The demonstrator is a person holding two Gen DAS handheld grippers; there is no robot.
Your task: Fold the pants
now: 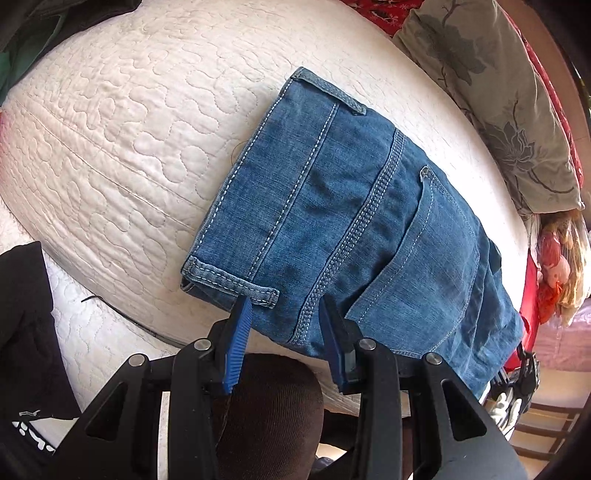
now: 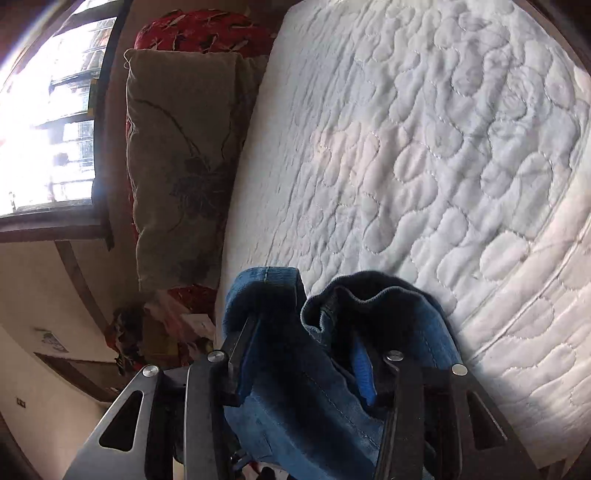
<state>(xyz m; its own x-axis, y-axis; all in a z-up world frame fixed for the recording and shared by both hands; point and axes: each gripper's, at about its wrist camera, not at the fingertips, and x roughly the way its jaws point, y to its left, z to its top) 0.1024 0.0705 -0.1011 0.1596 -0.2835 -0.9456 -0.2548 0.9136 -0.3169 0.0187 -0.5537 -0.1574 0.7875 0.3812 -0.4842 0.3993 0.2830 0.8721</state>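
Blue denim pants (image 1: 369,206) lie folded on the white quilted mattress (image 1: 129,147), back pocket up and waistband to the left. My left gripper (image 1: 286,306) points steeply down at the near edge, beside a belt loop (image 1: 236,284). It is open, its blue pads (image 1: 240,321) straddling flat denim. My right gripper (image 1: 517,373) shows small at the pants' far right end. In the right wrist view a bunch of denim (image 2: 295,369) sits between the right gripper's (image 2: 306,325) fingers, hooding the left one. The right pad (image 2: 364,373) faces a shadowed gap, so the jaws look open.
A grey floral pillow (image 1: 498,110) (image 2: 177,166) and red bedding (image 2: 207,29) line one side of the mattress. A dark garment (image 1: 22,314) lies at the near left corner. A bright window (image 2: 48,129) is beyond the pillow. Brown knitted cloth (image 1: 269,398) sits below my left gripper.
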